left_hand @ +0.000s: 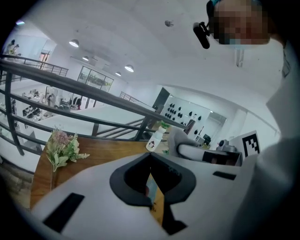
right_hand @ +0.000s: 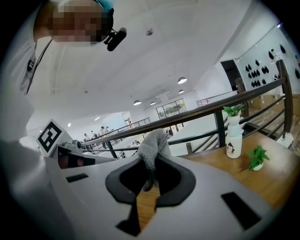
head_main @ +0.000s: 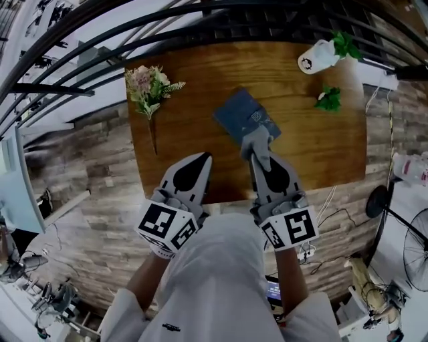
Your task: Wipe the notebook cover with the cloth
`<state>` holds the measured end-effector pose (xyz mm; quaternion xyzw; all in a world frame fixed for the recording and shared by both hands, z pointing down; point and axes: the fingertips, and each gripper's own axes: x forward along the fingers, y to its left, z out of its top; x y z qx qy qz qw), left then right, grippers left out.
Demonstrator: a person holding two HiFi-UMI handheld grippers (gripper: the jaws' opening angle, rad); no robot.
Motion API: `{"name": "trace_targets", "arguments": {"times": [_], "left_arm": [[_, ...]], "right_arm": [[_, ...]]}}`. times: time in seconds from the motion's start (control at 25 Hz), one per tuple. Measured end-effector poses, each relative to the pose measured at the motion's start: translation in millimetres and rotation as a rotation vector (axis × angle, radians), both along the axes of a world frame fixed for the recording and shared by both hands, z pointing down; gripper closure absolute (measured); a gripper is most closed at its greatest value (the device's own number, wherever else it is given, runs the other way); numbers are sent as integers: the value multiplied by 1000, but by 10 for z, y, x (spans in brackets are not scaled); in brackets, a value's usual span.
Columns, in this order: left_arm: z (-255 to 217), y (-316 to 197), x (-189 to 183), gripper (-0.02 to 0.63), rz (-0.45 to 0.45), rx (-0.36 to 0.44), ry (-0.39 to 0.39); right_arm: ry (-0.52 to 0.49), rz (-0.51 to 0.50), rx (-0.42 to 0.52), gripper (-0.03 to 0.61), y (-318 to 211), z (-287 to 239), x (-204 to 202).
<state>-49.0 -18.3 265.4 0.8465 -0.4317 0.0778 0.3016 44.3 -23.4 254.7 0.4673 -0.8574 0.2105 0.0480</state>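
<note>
Grey cloth [head_main: 257, 143] is pinched tight in the right gripper [head_main: 258, 156]. In the right gripper view, the two jaws squeeze the cloth, and a soft lump of it sticks up past the tips. The far end of the cloth lies over the near edge of the blue notebook [head_main: 245, 112]. I cannot tell if it is pressing down.

The left gripper [head_main: 203, 160] is just beside the right one, over the near edge of the table [head_main: 200, 73]. Its jaws are closed together and hold nothing. Its tip is near the notebook but does not touch it.

The notebook lies flat near the middle of the brown wooden table. It is turned so one corner points at the person.

A bunch of pink and green flowers [head_main: 150, 85] lies at the left side of the table, well apart from the notebook. A white bottle [head_main: 317, 57] with green leaves in its top is at the far right corner. A small green plant [head_main: 329, 99] sits near it.

Black railing bars [head_main: 200, 20] run past the far side of the table. The floor [head_main: 87, 167] around it is made of wooden planks.
</note>
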Motion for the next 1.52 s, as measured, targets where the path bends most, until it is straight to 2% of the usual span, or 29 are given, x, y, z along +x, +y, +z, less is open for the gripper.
{"name": "trace_targets", "arguments": {"times": [0.12,0.32,0.76,1.28,1.52], "left_arm": [[234,-92,7,595,-7,-37,-8],[578,-187,85,595,37,-81,-25],[1318,-285,-31,595,-9,-174,-66],[1661,-435,-221,595,-103,-200,-47],[1822,-501,-344,595,-137,-220,-47]], "right_arm": [[-22,-11,-28,543,-140,229,-31],[-43,-13,-72,543,-321,624,-121],[-108,19,-223,548,-502,1434,-263],[-123,57,-345,548,-766,1996,-529],[-117,64,-432,544,-821,2220,-624]]}}
